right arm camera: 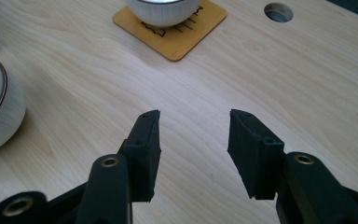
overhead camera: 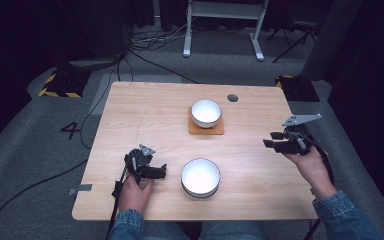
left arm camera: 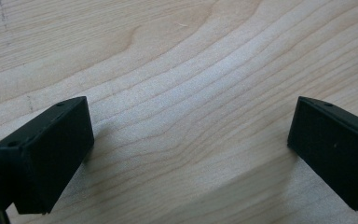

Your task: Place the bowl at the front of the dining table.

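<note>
Large white bowl (overhead camera: 200,177) set near the front edge of the pale wooden bench (overhead camera: 145,105).
It lies between the left gripper (overhead camera: 161,171), fingers spread wide and empty, and the right gripper (overhead camera: 269,140), fingers half open, nothing held.

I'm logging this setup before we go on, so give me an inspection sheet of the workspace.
Surface: light wooden table, round hole near far edge.
Job's things: near white bowl on bare wood; far white bowl on square wooden coaster.
Clutter: nothing seen.
Grippers: left claw open, low over the table beside near bowl; right claw open, empty, at right edge.
Cables: black cable trails from left claw; more on floor.
Surroundings: grey carpet, white stand legs behind.
</note>
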{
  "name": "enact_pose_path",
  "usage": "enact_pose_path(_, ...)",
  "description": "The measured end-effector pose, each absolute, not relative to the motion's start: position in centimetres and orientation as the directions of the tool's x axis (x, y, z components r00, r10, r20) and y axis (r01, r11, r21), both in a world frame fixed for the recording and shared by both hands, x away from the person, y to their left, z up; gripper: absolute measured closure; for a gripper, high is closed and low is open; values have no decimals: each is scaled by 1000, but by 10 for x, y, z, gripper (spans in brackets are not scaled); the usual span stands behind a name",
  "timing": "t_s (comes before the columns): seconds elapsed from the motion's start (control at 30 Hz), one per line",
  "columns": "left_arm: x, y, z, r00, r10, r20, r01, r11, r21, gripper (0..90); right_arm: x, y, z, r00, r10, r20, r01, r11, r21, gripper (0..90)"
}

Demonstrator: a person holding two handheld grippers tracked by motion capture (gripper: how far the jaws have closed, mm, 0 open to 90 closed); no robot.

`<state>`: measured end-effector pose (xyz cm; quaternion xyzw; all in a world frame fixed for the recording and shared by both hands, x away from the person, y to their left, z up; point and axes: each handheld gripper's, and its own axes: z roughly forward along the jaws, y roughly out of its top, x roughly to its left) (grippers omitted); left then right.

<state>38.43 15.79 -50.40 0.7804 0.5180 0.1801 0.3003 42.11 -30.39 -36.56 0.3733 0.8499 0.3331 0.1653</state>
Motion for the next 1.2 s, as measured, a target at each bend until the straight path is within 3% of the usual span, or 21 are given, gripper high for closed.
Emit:
enact_pose_path(0.63,384,158,-504,399,917,-30,700,-283,655,4,393,-327,-417,-645,764,23,569,460,682,522)
enact_pose_path(0.87,384,158,-504,398,917,-30,700,-283,656,4,379,-325,-439,-680,732,-35,510,507,695,517)
enact_pose_path(1.2,384,158,-504,398,917,-30,700,-283,655,4,364,-319,-464,-696,718,-13,496,494,714,516)
